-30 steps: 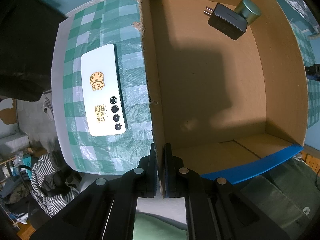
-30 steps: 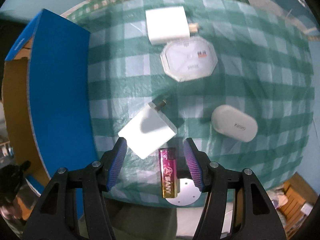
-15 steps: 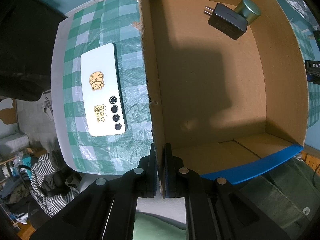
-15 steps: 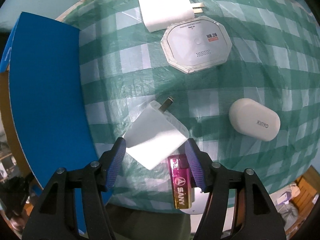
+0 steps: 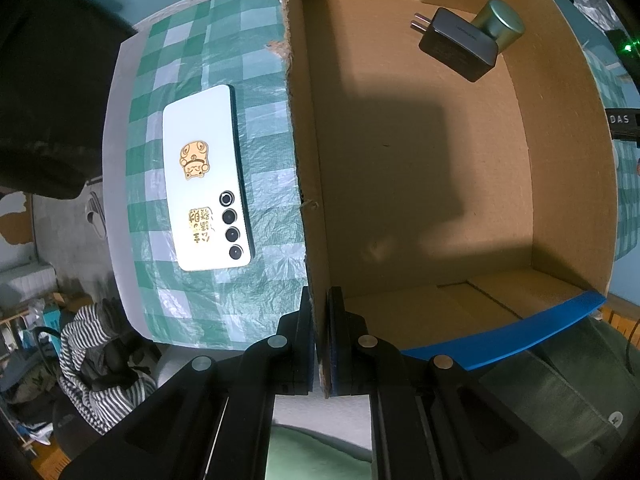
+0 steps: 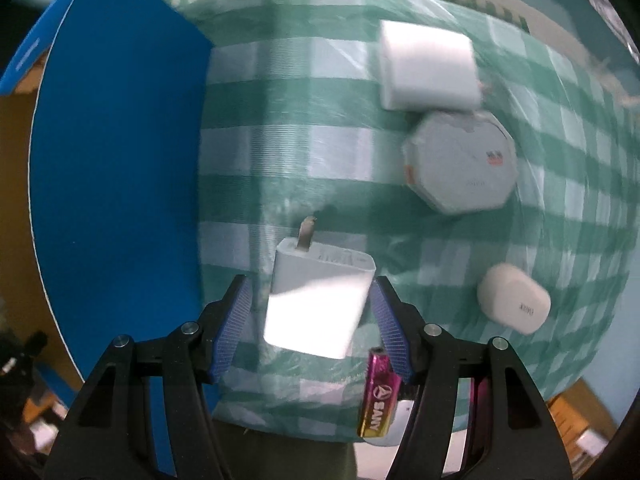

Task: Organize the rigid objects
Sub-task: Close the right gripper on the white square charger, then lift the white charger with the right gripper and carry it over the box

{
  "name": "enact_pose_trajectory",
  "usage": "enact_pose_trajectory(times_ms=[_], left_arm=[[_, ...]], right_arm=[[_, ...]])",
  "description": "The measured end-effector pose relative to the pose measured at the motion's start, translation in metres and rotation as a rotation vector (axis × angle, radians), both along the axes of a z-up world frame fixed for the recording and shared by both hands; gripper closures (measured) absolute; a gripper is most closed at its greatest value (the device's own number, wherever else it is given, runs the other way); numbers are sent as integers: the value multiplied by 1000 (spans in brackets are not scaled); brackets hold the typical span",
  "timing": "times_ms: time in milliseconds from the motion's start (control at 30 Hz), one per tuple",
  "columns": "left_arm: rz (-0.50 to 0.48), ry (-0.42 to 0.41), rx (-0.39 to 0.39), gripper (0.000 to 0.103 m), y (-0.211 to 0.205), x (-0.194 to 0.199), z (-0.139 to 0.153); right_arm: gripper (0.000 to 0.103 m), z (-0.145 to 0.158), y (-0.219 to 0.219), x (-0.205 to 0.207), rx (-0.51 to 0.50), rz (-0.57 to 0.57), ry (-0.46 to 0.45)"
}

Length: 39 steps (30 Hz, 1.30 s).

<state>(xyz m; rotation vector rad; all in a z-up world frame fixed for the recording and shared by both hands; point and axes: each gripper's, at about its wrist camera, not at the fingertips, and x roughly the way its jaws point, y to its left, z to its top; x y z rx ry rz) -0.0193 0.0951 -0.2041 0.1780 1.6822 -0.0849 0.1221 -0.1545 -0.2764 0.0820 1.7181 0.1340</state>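
White charger (image 6: 318, 304) lies between the spread, untouching right hand-held gripper (image 6: 312, 320) pads.

Left tongs (image 5: 320, 332) pointing straight down, pads pressed together on a thin wall edge, right tongs (image 6: 310, 320) angled steeply down, jaws parted, blue pads (image 6: 234, 328) apart

left wrist: steep down, close over box wall (image 5: 308, 200) | right wrist: steep down over tablecloth (image 6: 320, 152) | shared: box

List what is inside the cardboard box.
Inside the cardboard box, at its far corner, lie a black charger and a metallic cylinder touching it. The cylinder's base is hidden behind the charger. The remaining floor shows bare.
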Motion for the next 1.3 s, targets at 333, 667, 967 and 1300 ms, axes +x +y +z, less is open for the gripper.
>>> enact_pose_trajectory(times_ms=[333, 667, 967, 1300], left_arm=[[6, -1, -4, 97, 2, 0, -1], [-5, 1, -4, 97, 3, 0, -2], [-8, 0, -6, 97, 1, -1, -2], [-10, -3, -3, 96, 1, -1, -1]], right_arm=[[40, -17, 23, -8, -71, 89, 4], [42, -23, 7, -41, -50, 52, -33], [51, -30, -7, -43, -73, 50, -54], [52, 6, -4, -45, -64, 93, -102]])
